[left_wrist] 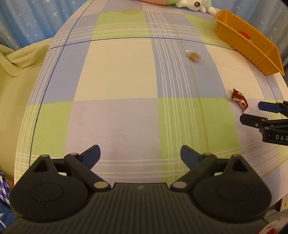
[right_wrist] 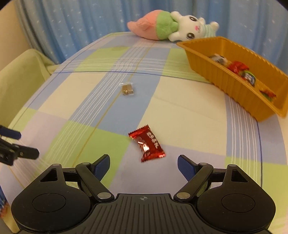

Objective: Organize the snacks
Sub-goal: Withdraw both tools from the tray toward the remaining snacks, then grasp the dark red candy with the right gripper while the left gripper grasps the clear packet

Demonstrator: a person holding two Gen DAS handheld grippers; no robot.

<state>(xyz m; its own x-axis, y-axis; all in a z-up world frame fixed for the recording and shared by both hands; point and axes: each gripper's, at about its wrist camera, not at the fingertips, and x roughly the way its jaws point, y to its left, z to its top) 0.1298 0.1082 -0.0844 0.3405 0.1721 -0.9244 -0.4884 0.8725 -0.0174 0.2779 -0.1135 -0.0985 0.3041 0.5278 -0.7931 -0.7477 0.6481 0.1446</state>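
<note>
A red foil candy (right_wrist: 147, 143) lies on the checked tablecloth just ahead of my right gripper (right_wrist: 143, 162), whose jaws stand open with nothing between them. The same candy (left_wrist: 239, 99) shows at the right of the left wrist view, next to the right gripper (left_wrist: 250, 113). Farther back lies a small brown snack in clear wrap (right_wrist: 127, 89) (left_wrist: 194, 57). An orange tray (right_wrist: 232, 84) (left_wrist: 239, 45) at the right holds several wrapped snacks. My left gripper (left_wrist: 140, 155) hangs open over bare cloth and is seen at the left edge (right_wrist: 28, 144) of the right wrist view.
A plush toy (right_wrist: 172, 27) (left_wrist: 196, 4) lies at the far edge of the table against a blue star-print curtain (right_wrist: 72, 27). A pale green cloth (left_wrist: 18, 72) is draped at the left of the table. The table's right edge (left_wrist: 280, 180) is close.
</note>
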